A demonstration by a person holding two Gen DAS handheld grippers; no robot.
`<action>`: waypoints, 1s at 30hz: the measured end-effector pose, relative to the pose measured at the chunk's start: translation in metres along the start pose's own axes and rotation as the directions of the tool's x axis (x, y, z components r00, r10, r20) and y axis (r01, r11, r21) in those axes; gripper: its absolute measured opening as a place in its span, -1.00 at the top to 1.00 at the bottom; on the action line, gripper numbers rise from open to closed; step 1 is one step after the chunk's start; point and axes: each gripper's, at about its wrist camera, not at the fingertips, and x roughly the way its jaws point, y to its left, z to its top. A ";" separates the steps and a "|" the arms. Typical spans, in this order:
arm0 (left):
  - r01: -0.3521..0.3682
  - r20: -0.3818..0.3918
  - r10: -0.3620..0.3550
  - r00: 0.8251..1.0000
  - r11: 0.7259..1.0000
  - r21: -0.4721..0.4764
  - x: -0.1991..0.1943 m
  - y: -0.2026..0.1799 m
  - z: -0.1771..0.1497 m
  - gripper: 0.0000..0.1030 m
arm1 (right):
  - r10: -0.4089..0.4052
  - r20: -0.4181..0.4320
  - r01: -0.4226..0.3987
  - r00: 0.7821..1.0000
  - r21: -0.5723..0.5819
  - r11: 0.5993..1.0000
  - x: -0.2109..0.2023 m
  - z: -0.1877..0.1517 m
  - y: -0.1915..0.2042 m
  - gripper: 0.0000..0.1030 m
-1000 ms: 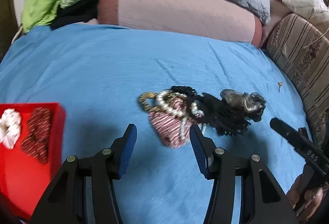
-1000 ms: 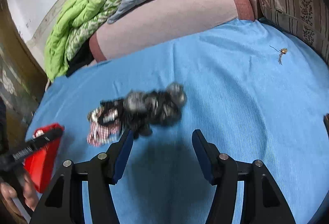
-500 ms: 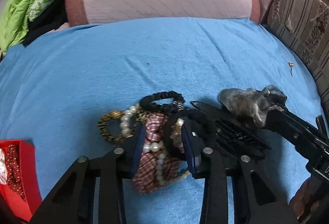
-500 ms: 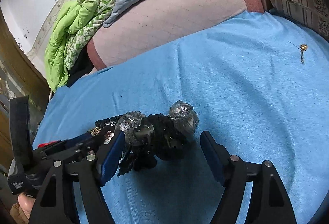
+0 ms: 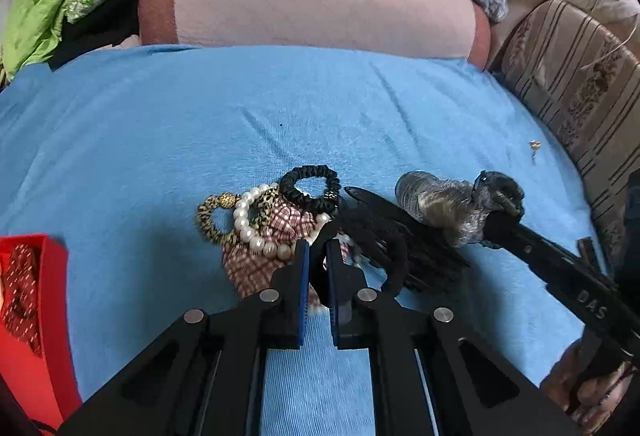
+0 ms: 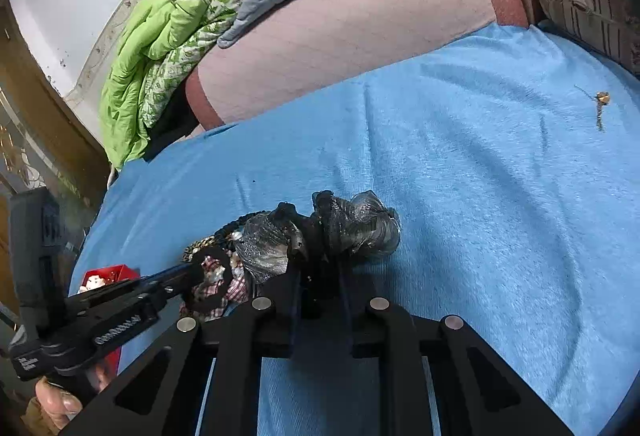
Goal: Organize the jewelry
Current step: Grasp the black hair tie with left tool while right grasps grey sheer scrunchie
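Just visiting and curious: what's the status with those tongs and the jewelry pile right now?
Left tongs shut on black hair tie. Right tongs shut on silver-black scrunchie. Pile tangled; pearl bracelet may snag.

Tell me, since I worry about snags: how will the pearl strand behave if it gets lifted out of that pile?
The pearl strand will probably hang limp, being separate round beads in a draped curve. It lies over the checked scrunchie beside the leopard band, so it may drag them. The smooth beads look slippery.
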 end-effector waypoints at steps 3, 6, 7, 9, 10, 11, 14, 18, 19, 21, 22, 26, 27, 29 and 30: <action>0.010 0.026 -0.010 1.000 1.000 -0.006 -0.023 -0.001 -0.006 0.85 | -0.003 0.011 0.003 1.000 0.006 1.000 -0.013 -0.004 0.002 0.67; 0.008 0.060 -0.008 0.998 1.000 -0.002 -0.047 -0.003 -0.014 0.85 | 0.001 0.024 -0.002 1.000 0.025 1.000 -0.028 -0.008 0.003 0.67; 0.001 0.070 -0.001 0.998 1.000 0.001 -0.054 -0.004 -0.015 0.85 | 0.003 0.030 -0.004 1.000 0.030 1.000 -0.035 -0.011 0.005 0.67; -0.023 0.096 0.022 0.995 1.000 0.009 -0.069 -0.004 -0.023 0.85 | 0.003 0.038 -0.004 0.999 0.028 1.000 -0.044 -0.015 0.009 0.67; -0.034 0.108 0.033 0.994 0.999 0.011 -0.076 -0.003 -0.027 0.85 | -0.001 0.043 0.000 0.999 0.022 1.000 -0.050 -0.018 0.012 0.67; -0.042 0.120 0.041 0.992 0.999 0.008 -0.084 -0.002 -0.032 0.85 | -0.006 0.048 0.005 0.999 0.009 1.000 -0.057 -0.021 0.017 0.67; -0.055 0.140 0.056 0.989 0.998 -0.008 -0.105 0.005 -0.045 0.85 | -0.019 0.056 0.020 0.998 -0.026 0.999 -0.070 -0.030 0.030 0.67; -0.105 0.172 0.106 0.979 0.994 -0.015 -0.127 0.015 -0.062 0.85 | -0.011 0.054 0.014 0.998 -0.068 0.998 -0.085 -0.042 0.053 0.67; -0.123 0.181 0.123 0.976 0.992 -0.013 -0.132 0.016 -0.065 0.85 | -0.006 0.052 0.010 0.999 -0.077 0.997 -0.088 -0.045 0.058 0.67; -0.187 0.208 0.185 0.961 0.982 -0.011 -0.146 0.024 -0.074 0.85 | 0.007 0.046 -0.002 0.999 -0.107 0.994 -0.092 -0.052 0.075 0.67; -0.208 0.216 0.206 0.954 0.978 -0.011 -0.150 0.026 -0.077 0.85 | 0.013 0.043 -0.008 0.999 -0.123 0.992 -0.094 -0.055 0.083 0.67; -0.282 0.246 0.283 0.927 0.959 -0.037 -0.169 0.046 -0.088 0.85 | 0.040 0.021 -0.035 0.999 -0.205 0.978 -0.095 -0.068 0.122 0.67; -0.290 0.247 0.293 0.924 0.956 -0.050 -0.173 0.053 -0.091 0.85 | 0.048 0.014 -0.043 0.999 -0.224 0.974 -0.094 -0.071 0.131 0.67; -0.305 0.245 0.317 0.916 0.948 -0.086 -0.180 0.070 -0.095 0.85 | 0.061 0.000 -0.059 0.998 -0.259 0.964 -0.092 -0.076 0.151 0.67; -0.312 0.243 0.327 0.913 0.945 -0.099 -0.183 0.077 -0.097 0.85 | 0.067 -0.008 -0.066 0.998 -0.274 0.959 -0.090 -0.078 0.159 0.67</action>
